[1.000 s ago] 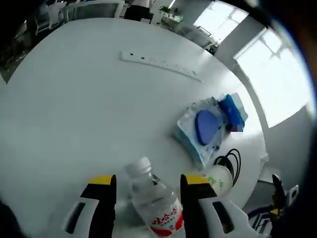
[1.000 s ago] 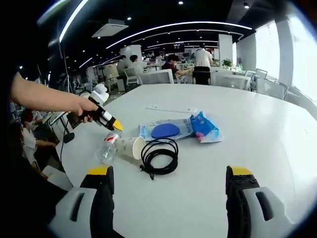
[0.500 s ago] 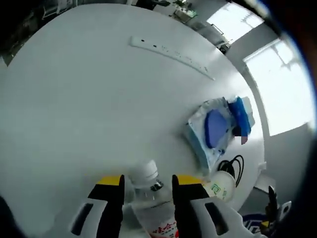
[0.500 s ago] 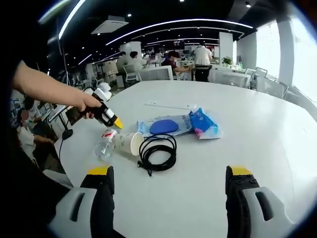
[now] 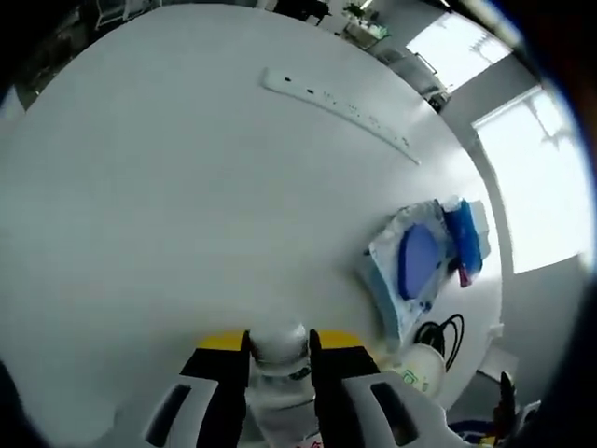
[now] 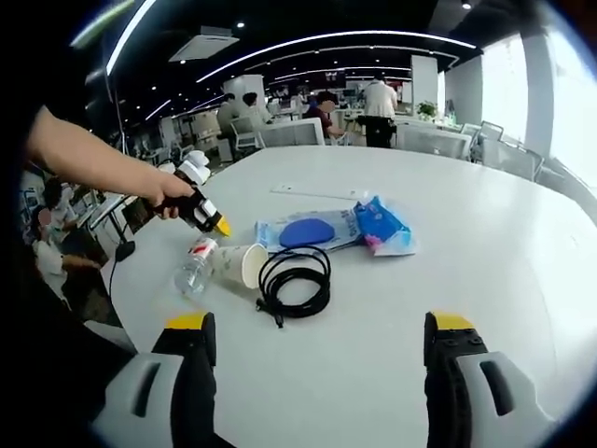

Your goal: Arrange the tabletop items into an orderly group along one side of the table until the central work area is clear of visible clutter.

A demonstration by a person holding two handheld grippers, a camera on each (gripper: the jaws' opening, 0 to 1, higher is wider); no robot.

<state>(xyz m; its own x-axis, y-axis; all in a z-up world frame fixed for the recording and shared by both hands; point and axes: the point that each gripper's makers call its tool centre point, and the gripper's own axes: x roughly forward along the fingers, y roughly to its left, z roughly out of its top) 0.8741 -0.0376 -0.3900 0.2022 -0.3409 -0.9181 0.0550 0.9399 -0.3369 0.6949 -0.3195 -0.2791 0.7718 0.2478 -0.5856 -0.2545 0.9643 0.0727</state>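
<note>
white round table (image 6: 522, 252) carries the clutter; left gripper (image 5: 279, 343) is clenched on the water bottle (image 5: 280, 373), its long axis along the jaws toward twelve o'clock. right gripper (image 6: 317, 341) hangs released, farther off.

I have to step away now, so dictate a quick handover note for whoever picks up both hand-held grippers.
Left hand-held gripper: jaws closed around the neck of the water bottle, which lies on the table.
Right hand-held gripper: open, empty, above the table.
Paper cup, black cable, blue pouch and blue packet are clustered mid-table.
Done: bottle gripped. Left: group everything along one side.
</note>
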